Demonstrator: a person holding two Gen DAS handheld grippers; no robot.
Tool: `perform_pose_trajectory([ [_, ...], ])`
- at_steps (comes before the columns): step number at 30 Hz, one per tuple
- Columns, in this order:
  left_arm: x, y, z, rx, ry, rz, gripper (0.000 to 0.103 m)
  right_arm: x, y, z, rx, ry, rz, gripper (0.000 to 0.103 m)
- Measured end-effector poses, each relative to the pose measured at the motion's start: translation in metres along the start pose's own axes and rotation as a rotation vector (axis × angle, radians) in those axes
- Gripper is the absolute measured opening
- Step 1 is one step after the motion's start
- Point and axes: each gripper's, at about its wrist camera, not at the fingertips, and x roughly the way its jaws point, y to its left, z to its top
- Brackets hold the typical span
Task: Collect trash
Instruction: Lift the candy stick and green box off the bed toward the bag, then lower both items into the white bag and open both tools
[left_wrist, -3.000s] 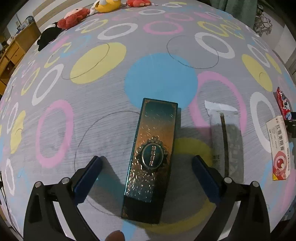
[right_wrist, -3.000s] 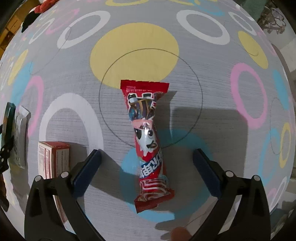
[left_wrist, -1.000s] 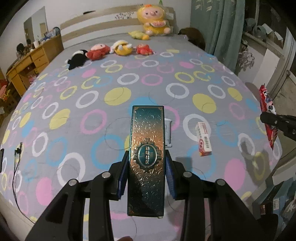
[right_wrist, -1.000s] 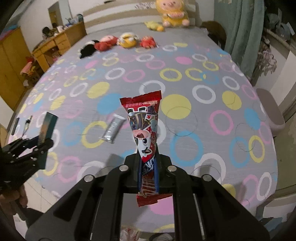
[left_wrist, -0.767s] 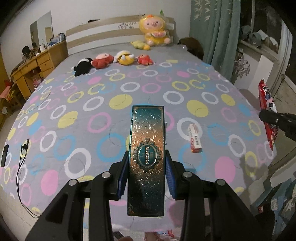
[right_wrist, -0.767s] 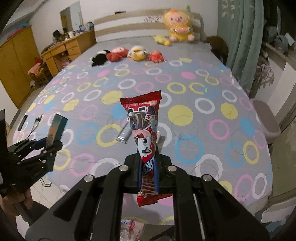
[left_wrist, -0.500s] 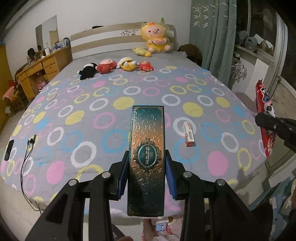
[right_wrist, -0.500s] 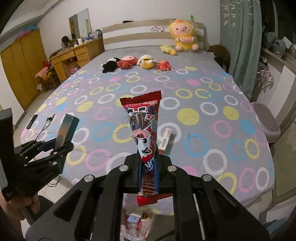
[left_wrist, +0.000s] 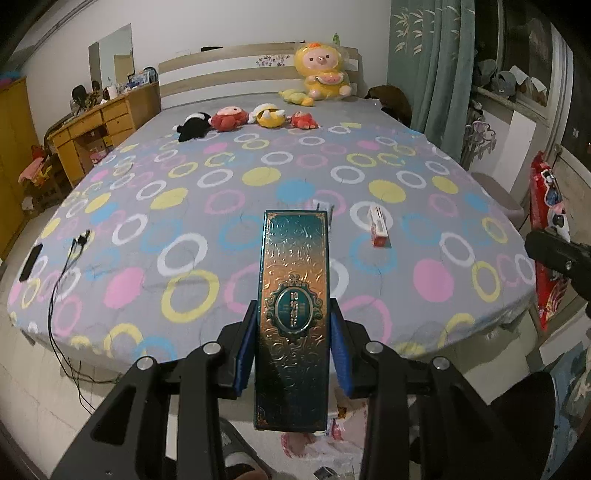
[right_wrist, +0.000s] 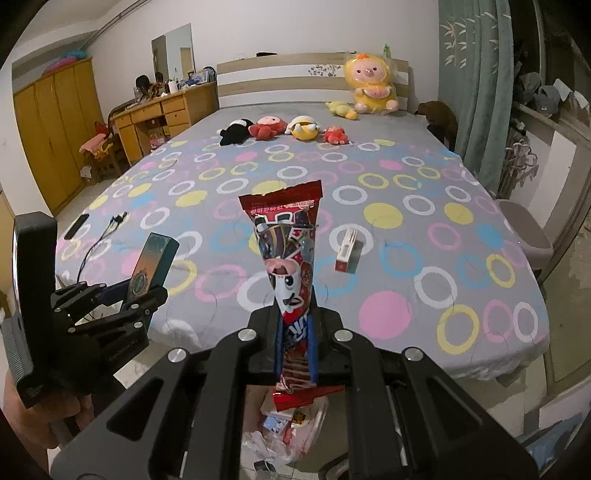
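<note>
Left wrist view shows the left claw (left_wrist: 291, 343) clamped on a teal embossed box (left_wrist: 293, 314), its blue pads pressing the box's long sides while the box juts well ahead of them. Right wrist view shows the right claw (right_wrist: 295, 332) pinched nearly together on a red snack wrapper (right_wrist: 286, 254), gripped near its lower end so most of it stands free above the pads.

Risk, as I judge it: the floppy wrapper could slide out of so low a pinch, and the long box could pivot between the pads if swung fast. Either might miss the trash bag (right_wrist: 291, 421), which lies on the floor directly below and just behind the right claw's tips, partly hidden.

A small red-and-white carton (right_wrist: 347, 251) lies uncollected on the bed (right_wrist: 480, 314), ahead and slightly right of the right claw, well apart from both.
</note>
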Motion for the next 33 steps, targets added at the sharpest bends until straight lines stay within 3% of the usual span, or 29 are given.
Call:
perform_pose_trajectory([
  [20,0.039,-0.022,-0.098,0.045,0.128,0.022,0.036,0.043,0.03,-0.108,-0.032,0.135,-0.006,0.01],
  [33,0.087,-0.022,-0.148,0.027,0.273,-0.009,0.036,0.084,0.04,-0.161,-0.038,0.26,-0.01,0.01],
])
